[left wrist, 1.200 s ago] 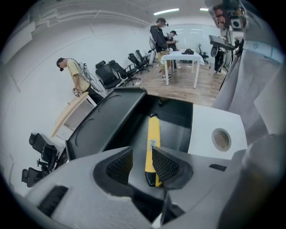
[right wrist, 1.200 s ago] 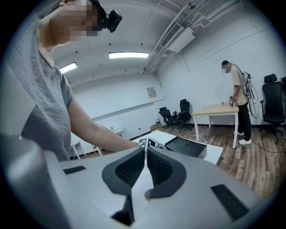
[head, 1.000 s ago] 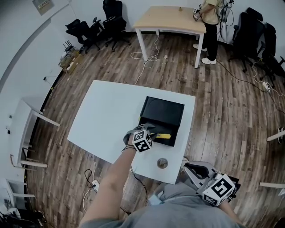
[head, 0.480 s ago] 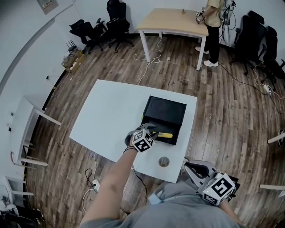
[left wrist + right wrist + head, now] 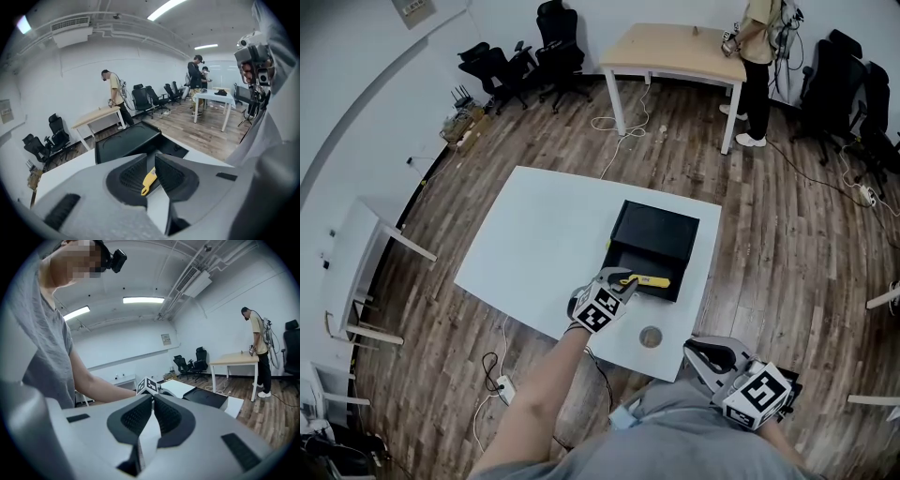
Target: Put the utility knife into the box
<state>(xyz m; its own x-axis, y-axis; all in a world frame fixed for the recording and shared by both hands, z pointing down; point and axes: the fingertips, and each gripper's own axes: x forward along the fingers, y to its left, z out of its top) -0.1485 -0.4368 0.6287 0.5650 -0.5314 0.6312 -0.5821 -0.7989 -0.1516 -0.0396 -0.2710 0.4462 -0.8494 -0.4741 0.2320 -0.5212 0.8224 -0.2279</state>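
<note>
**While Your Left Tongs Are Closing, the Knife Is Lying in the Box**

As you are looking down, your right gripper (image 5: 710, 353) is hanging closest to you, just off the near edge of the white table (image 5: 534, 244). Its tongs are pressing together with nothing in them. A small round roll (image 5: 651, 337) is lying on the table near that edge. Your left gripper (image 5: 622, 282) is reaching over the table, and its tongs are closing with a small gap showing between them. The yellow utility knife (image 5: 645, 280) is showing through that gap, but the tongs are not pinching it. It is lying inside the black box (image 5: 661, 260), close to the front wall. Far off, a person (image 5: 757, 56) is standing at a wooden desk (image 5: 675, 45).
</note>
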